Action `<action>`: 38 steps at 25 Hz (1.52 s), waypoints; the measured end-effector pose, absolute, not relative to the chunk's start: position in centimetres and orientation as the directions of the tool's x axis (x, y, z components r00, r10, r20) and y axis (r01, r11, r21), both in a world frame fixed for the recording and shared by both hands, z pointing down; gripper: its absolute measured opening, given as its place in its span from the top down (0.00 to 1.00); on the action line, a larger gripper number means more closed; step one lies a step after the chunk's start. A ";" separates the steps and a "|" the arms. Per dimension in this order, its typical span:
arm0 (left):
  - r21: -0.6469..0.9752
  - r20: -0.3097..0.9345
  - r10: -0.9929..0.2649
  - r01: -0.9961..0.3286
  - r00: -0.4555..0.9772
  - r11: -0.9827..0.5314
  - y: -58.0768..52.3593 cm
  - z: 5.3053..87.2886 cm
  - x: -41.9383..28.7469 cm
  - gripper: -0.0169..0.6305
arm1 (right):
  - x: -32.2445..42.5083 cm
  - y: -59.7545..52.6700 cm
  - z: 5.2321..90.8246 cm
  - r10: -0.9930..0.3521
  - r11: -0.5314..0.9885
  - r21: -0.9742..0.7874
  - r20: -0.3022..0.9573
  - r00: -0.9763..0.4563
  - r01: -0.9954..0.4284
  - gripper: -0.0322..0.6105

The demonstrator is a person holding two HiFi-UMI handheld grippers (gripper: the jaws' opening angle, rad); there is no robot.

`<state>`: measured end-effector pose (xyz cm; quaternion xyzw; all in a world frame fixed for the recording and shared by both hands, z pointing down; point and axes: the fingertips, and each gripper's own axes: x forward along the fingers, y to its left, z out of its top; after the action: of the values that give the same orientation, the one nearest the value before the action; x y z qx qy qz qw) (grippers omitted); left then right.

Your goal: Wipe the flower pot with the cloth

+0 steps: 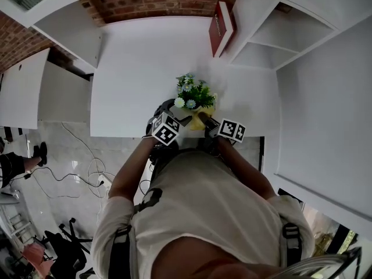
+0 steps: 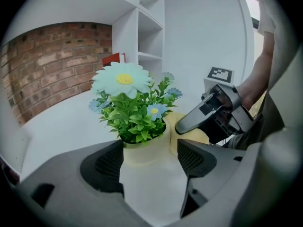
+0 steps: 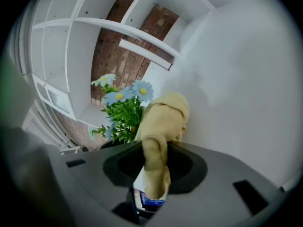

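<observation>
The pot (image 2: pixel 143 155) is stood near the front edge of the worktop (image 1: pixel 139 68) and is clamped between the jaws of the left gripper (image 2: pixel 150 148), its axis upright and its flowers (image 2: pixel 135 108) above them; the jaws of the right gripper (image 3: pixel 155 151) are closed on the cloth (image 3: pixel 163 119), whose free bunch is carried ahead of them. The pot lies just left of that bunch, seemingly touched by it on the right flank; the wipe is therefore judged to fall to the right gripper, swept round the upright wall.
</observation>
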<state>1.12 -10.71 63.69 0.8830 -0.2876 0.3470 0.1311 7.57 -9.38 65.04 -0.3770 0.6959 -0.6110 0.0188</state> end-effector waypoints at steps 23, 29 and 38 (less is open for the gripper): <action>0.144 0.672 -0.407 -0.649 0.619 -0.747 -10.6 64.1 -1.0 0.44 | 6.5 -9.9 62.2 -0.548 -0.021 -0.896 0.382 -0.745 -0.444 0.77; 0.225 0.643 -0.402 -0.663 0.652 -0.714 -9.2 62.6 -0.4 0.44 | 6.9 -8.4 64.8 -0.529 -0.057 -0.861 0.455 -0.717 -0.505 0.77; 0.245 0.633 -0.340 -0.597 0.695 -0.764 -5.2 62.7 2.4 0.44 | 7.7 -7.9 67.5 -0.501 -0.082 -0.816 0.530 -0.684 -0.572 0.77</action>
<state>2.45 -5.19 62.71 0.8934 -0.2622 0.2893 0.2221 7.69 -7.86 67.49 -0.3965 0.6767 -0.6197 -0.0286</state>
